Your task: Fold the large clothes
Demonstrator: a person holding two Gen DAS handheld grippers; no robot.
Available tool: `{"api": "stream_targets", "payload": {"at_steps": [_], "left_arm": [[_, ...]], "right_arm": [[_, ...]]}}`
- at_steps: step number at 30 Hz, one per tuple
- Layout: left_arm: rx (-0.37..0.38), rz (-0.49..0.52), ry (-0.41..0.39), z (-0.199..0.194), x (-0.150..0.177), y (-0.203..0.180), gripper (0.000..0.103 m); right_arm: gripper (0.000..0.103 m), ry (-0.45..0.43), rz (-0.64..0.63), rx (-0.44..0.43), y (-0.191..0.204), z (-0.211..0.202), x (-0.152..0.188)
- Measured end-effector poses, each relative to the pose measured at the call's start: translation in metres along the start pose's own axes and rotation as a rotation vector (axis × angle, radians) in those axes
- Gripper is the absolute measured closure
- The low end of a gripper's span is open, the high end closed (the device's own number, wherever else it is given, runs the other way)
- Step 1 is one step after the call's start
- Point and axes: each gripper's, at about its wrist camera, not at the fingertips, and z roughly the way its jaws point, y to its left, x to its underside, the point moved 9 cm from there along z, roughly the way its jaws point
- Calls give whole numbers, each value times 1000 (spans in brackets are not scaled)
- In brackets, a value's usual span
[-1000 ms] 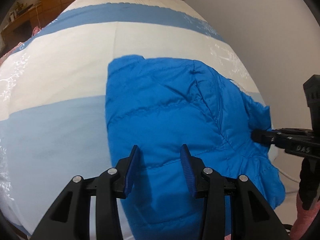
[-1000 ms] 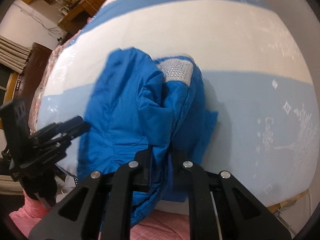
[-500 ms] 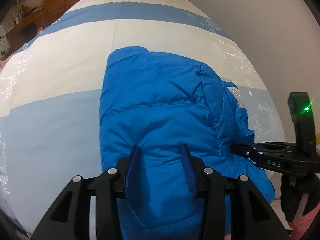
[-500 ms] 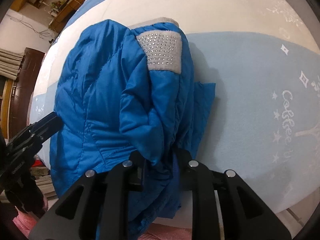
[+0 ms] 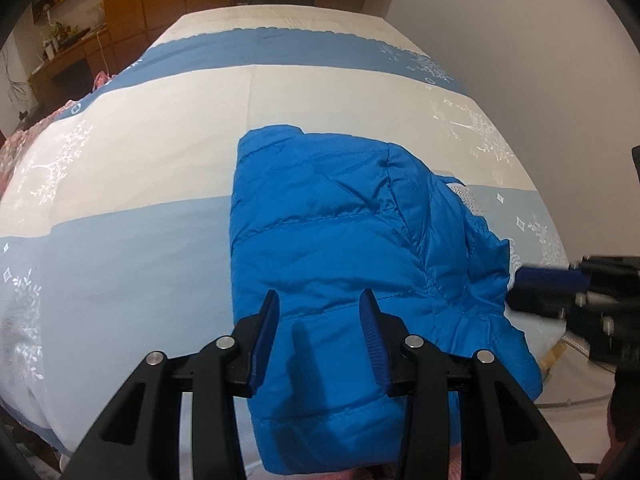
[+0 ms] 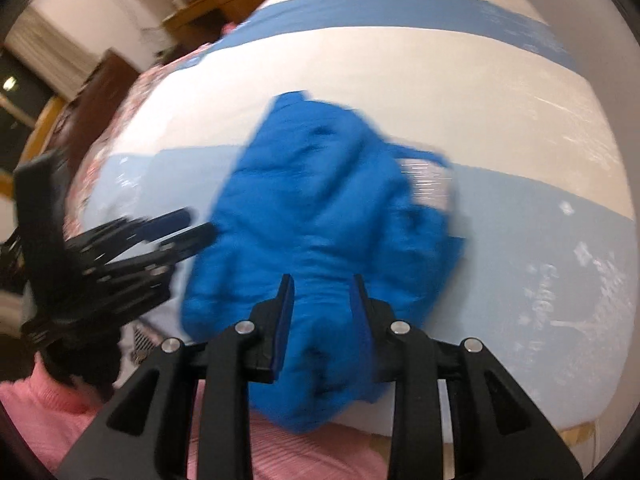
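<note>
Left side of the bed: sheet in bands of pale blue, cream and darker blue, with white snowflake-like prints along the edge. Wooden furniture stands beyond its far left corner.

Left gripper: jaws spread wide, holding nothing, hovering above the near hem of the blue puffer jacket. From the right wrist view it shows at the left edge, blurred, fingers apart, just beside the jacket's left side.

Jacket: lies folded into a compact bundle on the near part of the bed, across the pale blue and cream bands, its near edge reaching the mattress edge. Quilted stitch lines run across the top layer. A grey studded patch peeks out at the bundle's right side.

Right gripper: jaws open, nothing between them, poised over the jacket's near end; the view is motion-blurred. In the left wrist view it sits at the right edge, tips just beside the jacket's right fold; contact cannot be judged.

Pink sleeve low at left.
</note>
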Motion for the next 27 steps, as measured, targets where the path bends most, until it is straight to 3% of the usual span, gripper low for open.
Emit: {"api": "stream_targets", "payload": {"at_steps": [9,16,23,27], "left_arm": [[-5,19,22,6,9,3,62],[14,30,66,21,21,4,62],[29,30,75,36,31,12,60],[79,4,91,29,25,20,60]], "right_arm": [[80,88,-28,79,-3,27,37],[81,127,52,123,-24,41,62],[80,135,133,60,-37,65,78],[80,129,118,38,-38,43,68]]}}
